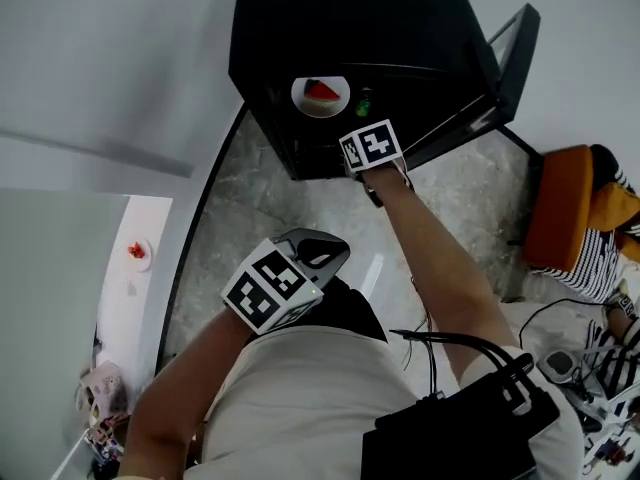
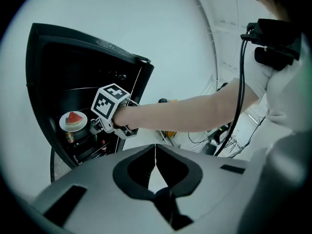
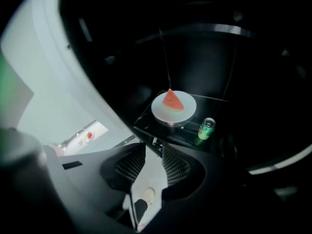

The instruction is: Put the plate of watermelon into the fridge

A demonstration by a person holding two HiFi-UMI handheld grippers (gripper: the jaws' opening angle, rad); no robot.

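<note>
No legible text, brand, number or sign is being shown in any of the views. Only black-and-white square marker patterns, which are neither letters nor digits, are being displayed on the left gripper's cube and on the right gripper's cube. A green can is being seen on a shelf inside the fridge, but its print is being rendered too small and too dim to be read.
</note>
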